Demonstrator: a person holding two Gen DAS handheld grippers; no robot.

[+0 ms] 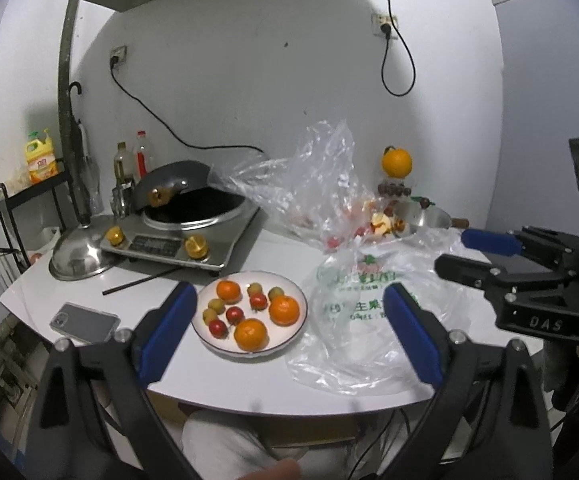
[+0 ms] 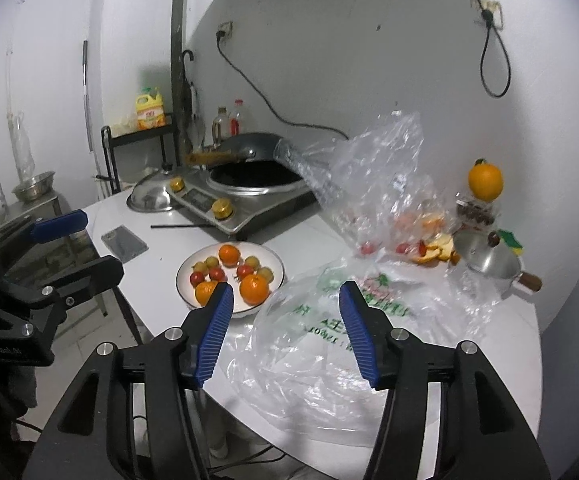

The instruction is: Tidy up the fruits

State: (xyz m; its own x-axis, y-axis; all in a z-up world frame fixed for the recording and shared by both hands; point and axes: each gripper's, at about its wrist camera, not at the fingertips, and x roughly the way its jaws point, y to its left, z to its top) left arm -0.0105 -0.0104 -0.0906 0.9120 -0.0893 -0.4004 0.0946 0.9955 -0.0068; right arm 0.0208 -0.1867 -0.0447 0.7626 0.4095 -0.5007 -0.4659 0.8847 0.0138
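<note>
Fruit sits on a white plate [image 1: 249, 350] near the front edge of the counter [image 1: 225, 380]: three oranges [image 1: 250, 334], red tomatoes [image 1: 234, 314], small yellow-green fruits [image 1: 216, 305]. Nothing gripped. Left claw [image 1: 289, 332] spread wide, empty, hanging over the near counter edge; plate shows between its blue pads [image 1: 167, 334]. Right claw [image 2: 285, 332] partly spread, also empty, above a printed plastic bag [image 2: 329, 344] lying just right of the plate. A second, clear bag [image 2: 365, 176] stands crumpled behind it, with a few tomatoes and orange peel [image 2: 435, 246] at its base. Far right: one orange [image 2: 485, 181] perched atop a small stack, steel pot [image 2: 485, 258] beside it. Far left: induction cooker [image 1: 177, 244] with wok [image 1: 193, 204], steel lid [image 1: 77, 256], phone [image 1: 85, 322], black chopstick [image 1: 141, 282]. Bottles [image 1: 131, 164] against the wall.
</note>
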